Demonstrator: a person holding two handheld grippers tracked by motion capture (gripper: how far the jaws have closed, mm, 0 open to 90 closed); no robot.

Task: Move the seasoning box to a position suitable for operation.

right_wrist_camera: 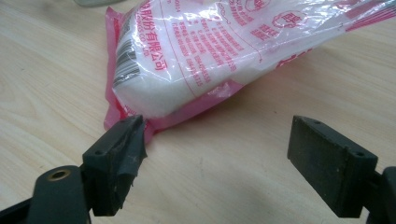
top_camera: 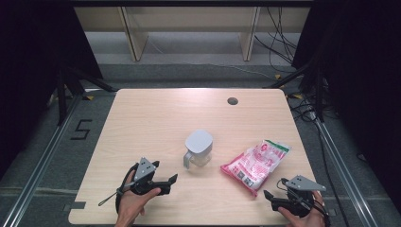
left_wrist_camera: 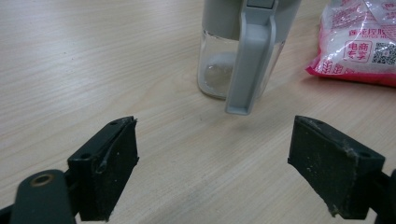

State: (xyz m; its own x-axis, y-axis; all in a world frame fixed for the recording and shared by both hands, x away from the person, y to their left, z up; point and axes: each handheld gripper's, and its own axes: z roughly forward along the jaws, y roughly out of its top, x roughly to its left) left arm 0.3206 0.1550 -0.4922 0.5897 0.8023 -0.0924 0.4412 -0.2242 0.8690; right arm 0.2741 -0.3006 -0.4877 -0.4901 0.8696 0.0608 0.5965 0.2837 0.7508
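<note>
A clear glass jar with a grey lid and grey handle [top_camera: 198, 148] stands near the middle of the wooden table [top_camera: 156, 113]. To its right lies a pink and white plastic bag of white grains [top_camera: 257, 161]. My left gripper [top_camera: 171, 180] rests at the front left, open, jaws aimed at the jar's handle [left_wrist_camera: 250, 56] a short way off. My right gripper [top_camera: 268, 196] sits at the front right, open and empty. In the right gripper view one jaw stands at the bag's near corner [right_wrist_camera: 154, 122]; the bag [right_wrist_camera: 210, 51] lies just ahead.
A small dark round grommet [top_camera: 232, 100] sits near the table's far edge. Metal rails and cables run along the floor on both sides. A floor marking "5" [top_camera: 81, 129] lies to the left.
</note>
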